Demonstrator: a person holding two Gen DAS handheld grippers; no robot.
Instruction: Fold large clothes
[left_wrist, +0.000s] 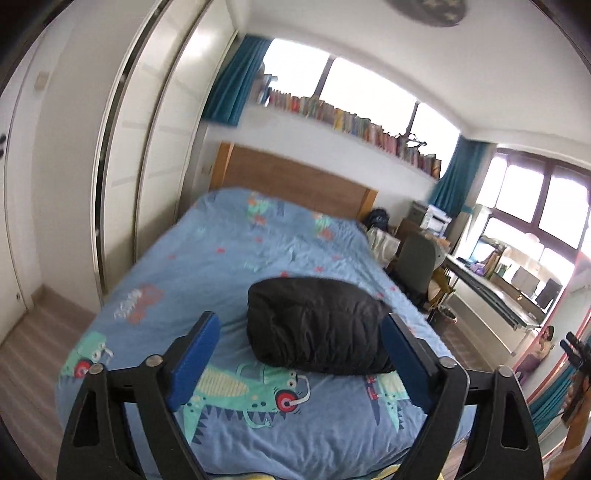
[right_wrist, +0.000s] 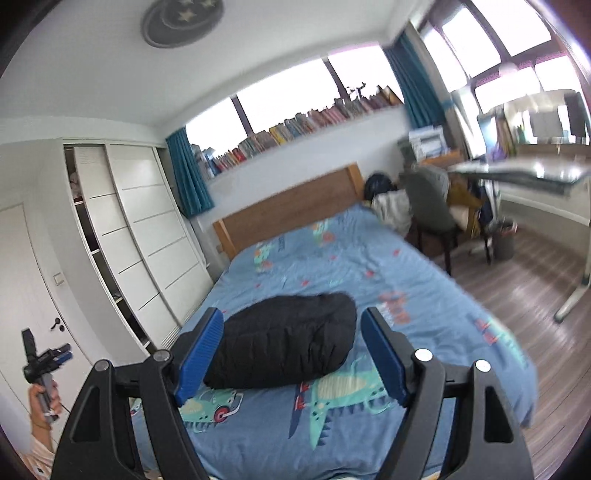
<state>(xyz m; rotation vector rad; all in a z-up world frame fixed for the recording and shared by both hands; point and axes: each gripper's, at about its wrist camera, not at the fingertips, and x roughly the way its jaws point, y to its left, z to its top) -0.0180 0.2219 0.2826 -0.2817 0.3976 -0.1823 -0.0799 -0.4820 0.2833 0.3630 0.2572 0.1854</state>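
**Q:** What is the garment like, and where does it lie?

**A:** It is a black padded jacket (left_wrist: 317, 326), folded into a thick, rounded bundle. Its surface is matte and puffy, crossed by quilted seams and many small wrinkles. The bundle is broader than it is tall, with soft, bulging edges. It rests on a bed (left_wrist: 229, 254) covered by a light blue sheet printed with green cartoon crocodiles wearing red headphones. In my left wrist view it sits at the centre, slightly below the middle of the frame. In my right wrist view the same jacket (right_wrist: 284, 339) lies left of centre, in the lower half.

**Q:** What are your jaws doing?

**A:** My left gripper (left_wrist: 301, 358) fills the bottom of its frame, jaws spread wide, blue pads facing each other. The bundle appears in the gap between them, but it lies farther off on the bed and the pads do not press on it. My right gripper (right_wrist: 291, 350) is likewise parted, a little less widely, and holds nothing.

**Q:** Can you see one gripper from the other?

**A:** Yes. At the lower left edge of the right wrist view, a hand (right_wrist: 46, 400) holds the left gripper up, well apart from the jacket.

**Q:** What surrounds the bed?

**A:** A wooden headboard (left_wrist: 295, 177) at the far end, and a white wardrobe (right_wrist: 147, 229) beside it.
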